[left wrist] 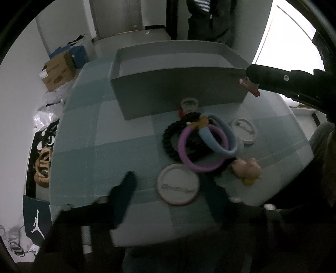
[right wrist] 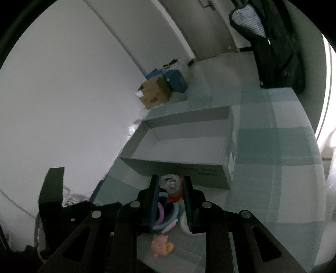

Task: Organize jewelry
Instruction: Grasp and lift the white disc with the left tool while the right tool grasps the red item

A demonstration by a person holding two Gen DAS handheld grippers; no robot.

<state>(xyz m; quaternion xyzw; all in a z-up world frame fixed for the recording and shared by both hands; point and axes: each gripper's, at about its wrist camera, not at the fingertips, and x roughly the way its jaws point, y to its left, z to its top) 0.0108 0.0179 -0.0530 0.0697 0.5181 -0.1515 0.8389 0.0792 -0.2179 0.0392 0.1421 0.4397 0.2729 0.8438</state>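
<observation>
A heap of jewelry lies on the checked cloth: a black braided bracelet [left wrist: 169,142], a purple bangle [left wrist: 197,163] and a blue bangle [left wrist: 227,136]. A clear round piece [left wrist: 189,104] sits against the grey box [left wrist: 178,84]. My left gripper [left wrist: 168,176] hangs over a white round badge [left wrist: 178,185]; the badge lies flat between the fingers, with a gap to each pad. My right gripper [right wrist: 171,178] is shut on a small clear and red trinket [right wrist: 171,184], and the left wrist view shows it raised beside the box's right corner [left wrist: 250,85]. The box [right wrist: 184,142] is empty.
A second white badge [left wrist: 244,131] and a pink and yellow charm [left wrist: 247,168] lie right of the heap. A person in a dark jacket [left wrist: 210,19] stands behind the table. On the floor to the left are a cardboard carton [left wrist: 58,71] and bags.
</observation>
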